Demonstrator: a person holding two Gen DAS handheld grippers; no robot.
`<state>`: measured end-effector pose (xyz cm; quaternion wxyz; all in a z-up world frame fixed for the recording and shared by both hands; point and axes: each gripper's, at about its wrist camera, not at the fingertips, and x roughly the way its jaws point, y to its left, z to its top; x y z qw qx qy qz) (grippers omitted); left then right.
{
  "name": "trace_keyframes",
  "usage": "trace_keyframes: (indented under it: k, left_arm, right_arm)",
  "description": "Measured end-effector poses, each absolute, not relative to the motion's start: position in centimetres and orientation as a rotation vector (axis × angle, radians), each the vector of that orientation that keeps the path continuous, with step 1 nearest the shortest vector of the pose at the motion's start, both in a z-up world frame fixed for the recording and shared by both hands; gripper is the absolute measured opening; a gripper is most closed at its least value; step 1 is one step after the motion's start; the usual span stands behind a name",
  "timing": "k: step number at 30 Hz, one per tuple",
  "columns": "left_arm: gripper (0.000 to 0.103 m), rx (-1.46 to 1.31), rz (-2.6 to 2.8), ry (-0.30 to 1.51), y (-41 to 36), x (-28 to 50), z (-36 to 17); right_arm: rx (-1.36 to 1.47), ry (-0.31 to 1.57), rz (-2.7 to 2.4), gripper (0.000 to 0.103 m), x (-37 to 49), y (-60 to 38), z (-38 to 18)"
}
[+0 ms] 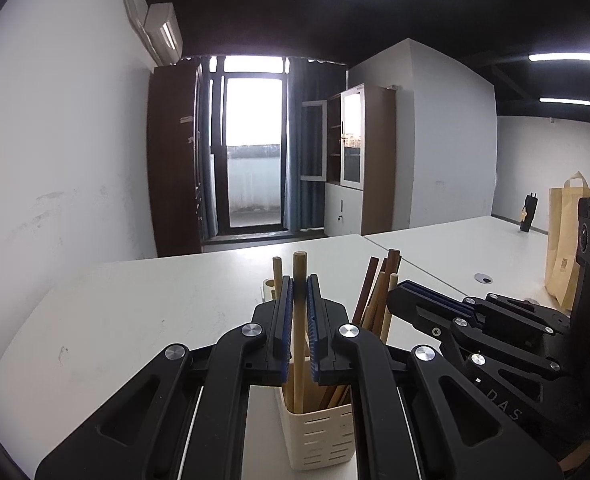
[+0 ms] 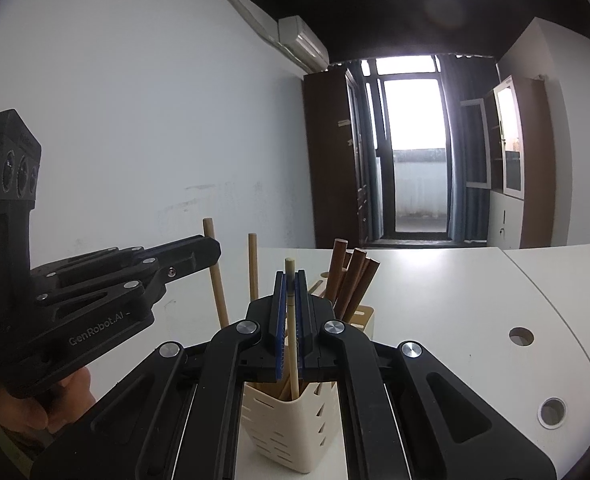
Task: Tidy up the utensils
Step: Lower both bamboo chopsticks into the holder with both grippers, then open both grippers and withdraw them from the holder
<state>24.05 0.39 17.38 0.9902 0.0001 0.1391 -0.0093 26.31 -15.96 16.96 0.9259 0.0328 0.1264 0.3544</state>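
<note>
White table (image 1: 135, 320) with a cream holder (image 1: 319, 436) full of chopsticks. Left gripper (image 1: 299, 320) is clamped on a light chopstick (image 1: 299, 276) standing in it, and right gripper (image 2: 291, 316) pinches another stick (image 2: 290, 268) there too.

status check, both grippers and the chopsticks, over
Left hand-held gripper shut on light chopstick. Right hand-held gripper shut on pale chopstick. Both over cream holder. Nothing blocking.

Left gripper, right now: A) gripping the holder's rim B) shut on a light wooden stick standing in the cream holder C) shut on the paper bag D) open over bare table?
B: the left gripper has its blue pads closed on a light wooden stick that runs down into the cream holder.
</note>
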Motion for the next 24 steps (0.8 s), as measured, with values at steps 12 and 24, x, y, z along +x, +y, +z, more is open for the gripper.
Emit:
trace_keyframes:
  k: [12, 24]
  left_arm:
    - [0.007, -0.034, -0.050, 0.312, 1.7, 24.3, 17.0]
    - [0.010, -0.077, -0.073, 0.315, 3.1, 22.8, 16.9]
  right_arm:
    - [0.065, 0.300, 0.706, 0.005, 26.7, -16.4, 15.9]
    - [0.084, 0.319, 0.664, 0.022, 26.3, -17.9, 15.2]
